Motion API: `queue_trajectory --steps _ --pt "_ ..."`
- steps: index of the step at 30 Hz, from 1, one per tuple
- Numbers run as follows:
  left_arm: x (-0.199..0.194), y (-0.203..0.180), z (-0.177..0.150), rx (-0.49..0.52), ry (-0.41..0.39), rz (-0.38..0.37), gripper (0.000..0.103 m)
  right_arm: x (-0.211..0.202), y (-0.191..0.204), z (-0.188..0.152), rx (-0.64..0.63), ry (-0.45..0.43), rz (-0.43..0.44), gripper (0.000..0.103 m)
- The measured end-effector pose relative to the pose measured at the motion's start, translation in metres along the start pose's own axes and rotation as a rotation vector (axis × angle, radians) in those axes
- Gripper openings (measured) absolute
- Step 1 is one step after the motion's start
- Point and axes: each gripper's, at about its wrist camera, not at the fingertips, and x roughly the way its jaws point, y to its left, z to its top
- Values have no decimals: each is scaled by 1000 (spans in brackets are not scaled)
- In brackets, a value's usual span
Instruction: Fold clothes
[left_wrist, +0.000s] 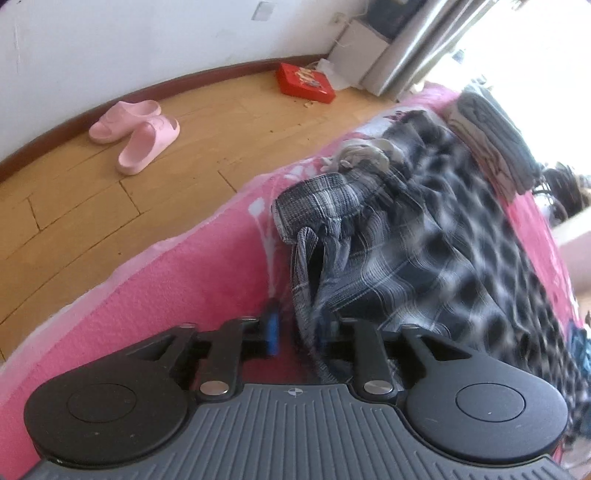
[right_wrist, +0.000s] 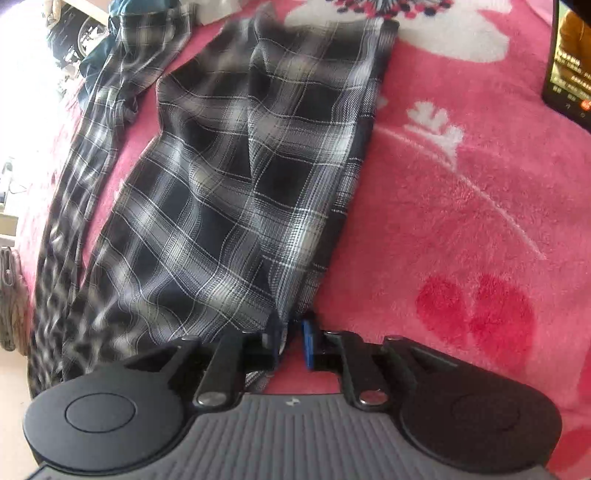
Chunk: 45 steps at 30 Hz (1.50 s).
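Right now your left tool (left_wrist: 301, 332) sits low over the near edge of the plaid shirt (left_wrist: 424, 258), its jaws parted with a gathered ridge of the fabric running between them; the pads do not look pressed onto the cloth, so read it as released. Your right tool (right_wrist: 290, 341) is likewise loosened, jaws a little apart, with the shirt's hem corner lying between them and not visibly pinched. The plaid shirt (right_wrist: 240, 177) lies spread lengthwise on the pink blanket (right_wrist: 461, 221) that covers the bed, one sleeve (right_wrist: 92, 166) trailing along its left side in the right wrist view. In the left wrist view a rolled cuff (left_wrist: 317, 203) rests near the blanket's edge, and a stack of folded grey clothes (left_wrist: 491, 140) sits beyond the shirt. A dark screen (right_wrist: 569, 62) lies at the far right of the blanket. On the wooden floor (left_wrist: 147, 184) beside the bed you can see pink slippers (left_wrist: 136, 133) and a red box (left_wrist: 304, 83) by the wall.
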Motion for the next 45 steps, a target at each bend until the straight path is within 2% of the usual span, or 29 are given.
queue_trajectory --steps 1,2,4,7,10,12,14,17,19,21,25,28,32,33,34,36,38,39,41,43,45 --pt "-5 1 -1 9 2 12 37 -4 -2 1 -3 2 6 36" --pt "-10 1 -2 17 3 24 42 -12 -4 2 -13 -14 2 38" --pt "-24 -1 -6 23 -21 46 47 -30 -10 4 -41 -62 -15 39" --pt "-47 -15 -16 57 -98 61 47 -57 -23 18 -32 -170 16 40" --pt "-60 -43 -29 125 -172 28 47 -61 -35 48 -16 -258 2 40" --pt "-55 -68 -40 193 -147 -25 47 -53 -44 74 7 -303 -4 40" --pt "-43 -90 -51 264 -110 -36 46 -40 -52 98 32 -328 -15 40" --pt "-21 -123 -70 398 -56 -20 46 -16 -64 128 70 -342 -54 33" --pt "-9 -134 -79 467 -36 19 46 -11 -66 135 68 -345 -62 3" --pt "-1 -138 -85 501 -17 60 45 -18 -63 134 35 -364 -78 3" --pt "0 -126 -87 488 -11 92 45 -53 -60 115 -43 -448 -178 3" --pt "1 -116 -87 462 -4 108 44 -51 -79 113 -11 -411 -246 3" --pt "-1 -117 -89 496 -12 122 44 -35 -89 112 19 -360 -300 5" --pt "-1 -118 -90 507 -13 124 44 -34 -84 109 -8 -366 -332 11" --pt "-1 -120 -92 518 -13 126 44 -36 -78 106 -42 -380 -368 25" --pt "-2 -120 -92 529 -16 127 44 -43 -65 96 -115 -415 -444 37" --pt "-3 -122 -93 536 -28 127 44 -51 -51 87 -189 -450 -519 37" --pt "-4 -123 -93 540 -34 127 44 -58 -42 79 -237 -499 -533 37" --pt "-5 -123 -93 555 -50 126 44 -78 -23 61 -344 -627 -533 37" --pt "-6 -123 -94 569 -65 124 44 -89 3 42 -496 -721 -450 37" --pt "-4 -122 -96 582 -72 128 44 -83 33 28 -688 -703 -349 38"
